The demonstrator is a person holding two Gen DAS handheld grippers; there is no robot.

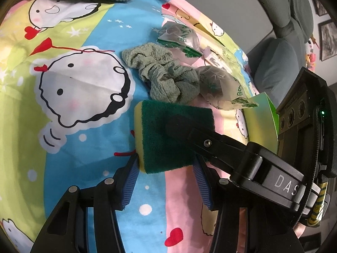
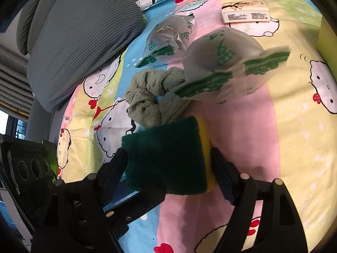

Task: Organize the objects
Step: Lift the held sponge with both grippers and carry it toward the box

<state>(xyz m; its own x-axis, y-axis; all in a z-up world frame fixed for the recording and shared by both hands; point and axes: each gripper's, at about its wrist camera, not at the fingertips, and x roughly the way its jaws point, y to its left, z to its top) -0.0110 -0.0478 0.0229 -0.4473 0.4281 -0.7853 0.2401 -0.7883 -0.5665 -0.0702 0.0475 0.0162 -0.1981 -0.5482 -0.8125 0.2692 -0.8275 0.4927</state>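
Both tools meet on one green-and-yellow scouring sponge: the left tool has its blue ribbed pads against the sponge's near end, one on the yellow foam side and one on the opposite edge, while the right tool clamps the same sponge across its width, with a black finger of it lying over the dark green scrub face in the left wrist view. That sponge sits just above the cartoon-print bed sheet, whether touching it or lifted I cannot tell. Directly beyond the sponge, touching its far edge, lies a crumpled grey-green waffle-weave cloth, so the way forward is blocked by fabric. Against that cloth rests a translucent plastic bag with green printing, puffed and knotted, and a second similar clear bag lies farther back. A flat beige paper tissue packet sits well behind the bags on the sheet. Grey ribbed pillows border the bed's far side, and a bright green card edge shows near the right tool's body.
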